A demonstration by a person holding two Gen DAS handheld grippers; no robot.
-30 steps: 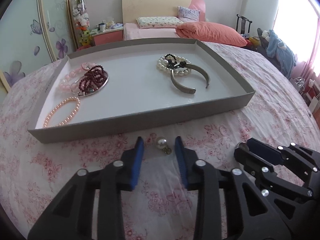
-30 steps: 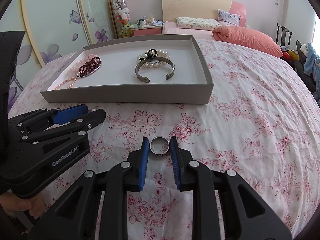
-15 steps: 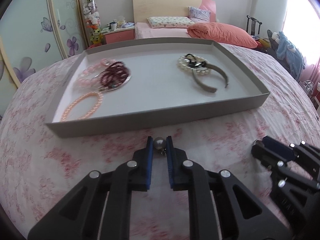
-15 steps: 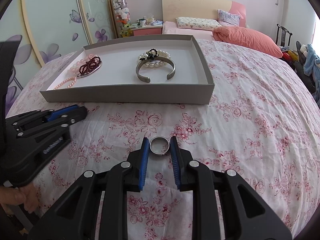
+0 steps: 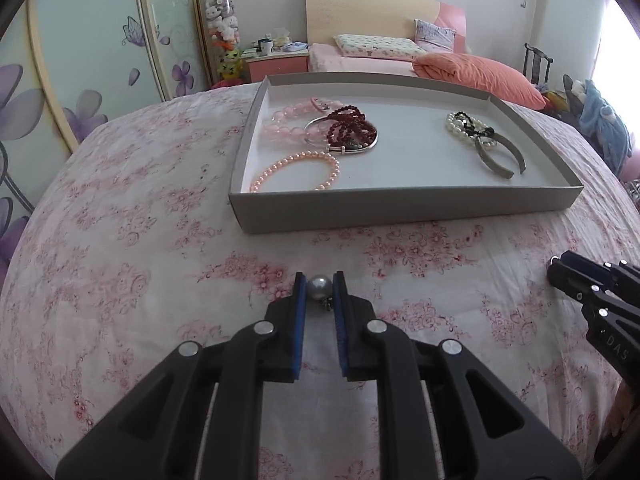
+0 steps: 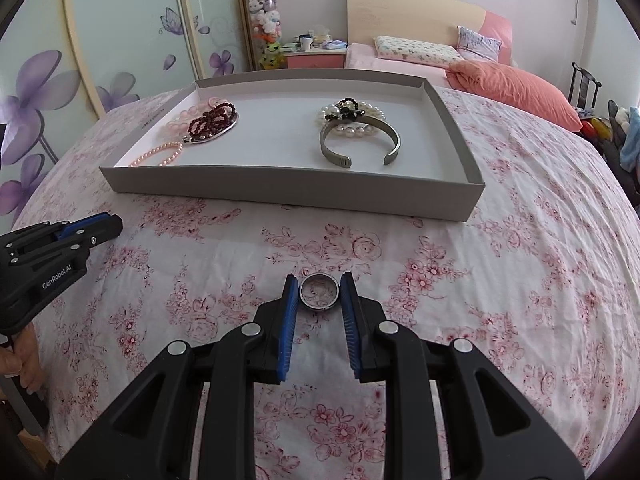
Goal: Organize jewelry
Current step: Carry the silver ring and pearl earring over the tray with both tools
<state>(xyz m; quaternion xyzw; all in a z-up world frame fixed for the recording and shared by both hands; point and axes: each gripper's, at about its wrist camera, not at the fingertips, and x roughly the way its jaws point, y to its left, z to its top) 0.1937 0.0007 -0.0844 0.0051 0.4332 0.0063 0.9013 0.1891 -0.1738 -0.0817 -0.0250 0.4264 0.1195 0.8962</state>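
Observation:
My left gripper (image 5: 319, 288) is shut on a grey pearl earring (image 5: 319, 284), whose small metal clasp hangs just below the pads, over the floral bedspread. My right gripper (image 6: 319, 294) is shut on a silver ring (image 6: 319, 309), its blue pads touching both sides of it, low over the bedspread. A grey cardboard tray (image 5: 400, 208) lies beyond both grippers. It holds a pink pearl bracelet (image 5: 298, 170), dark red beads (image 5: 348, 128), a white pearl bracelet (image 5: 464, 128) and a metal cuff (image 5: 496, 158). In the right wrist view the left gripper (image 6: 100, 226) shows at the left edge.
The flowered bedspread (image 6: 520, 280) spreads around the tray (image 6: 280, 186). An orange pillow (image 5: 476, 74) and the headboard (image 5: 360, 12) lie behind it. A wardrobe with purple flowers (image 6: 40, 80) stands at the left. A hand (image 6: 24, 364) holds the left gripper's handle.
The left gripper's jaws closed on the pearl earring, and it moved left with it, so the tray now sits further right in its view. The right gripper stayed still with the ring.

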